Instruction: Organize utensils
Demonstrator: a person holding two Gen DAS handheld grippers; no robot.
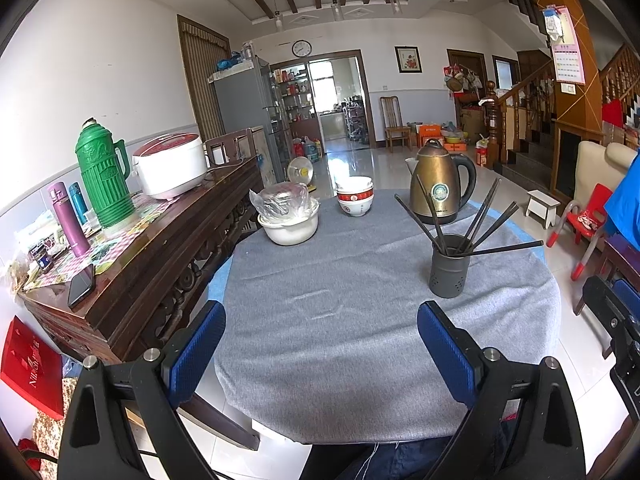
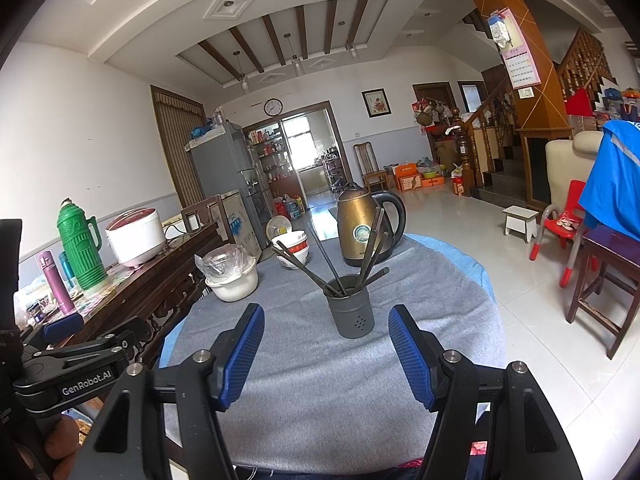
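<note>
A dark grey perforated holder [image 1: 449,267] [image 2: 350,307] stands upright on the round table, with several dark chopsticks [image 1: 482,224] [image 2: 326,266] fanning out of it. My left gripper [image 1: 320,322] hovers over the near part of the grey cloth, open and empty, with the holder ahead and to its right. My right gripper [image 2: 326,328] is open too, with nothing between its blue pads, and the holder sits just beyond its fingertips, between them. The right gripper's black frame [image 1: 616,320] shows at the right edge of the left wrist view.
A brass kettle [image 1: 440,184] [image 2: 362,232], stacked bowls [image 1: 354,196] [image 2: 294,250] and a white pot with a plastic bag [image 1: 288,216] [image 2: 232,276] stand at the table's far side. A wooden sideboard [image 1: 160,248] with a green thermos [image 1: 103,176] flanks the left. Chairs stand on the right.
</note>
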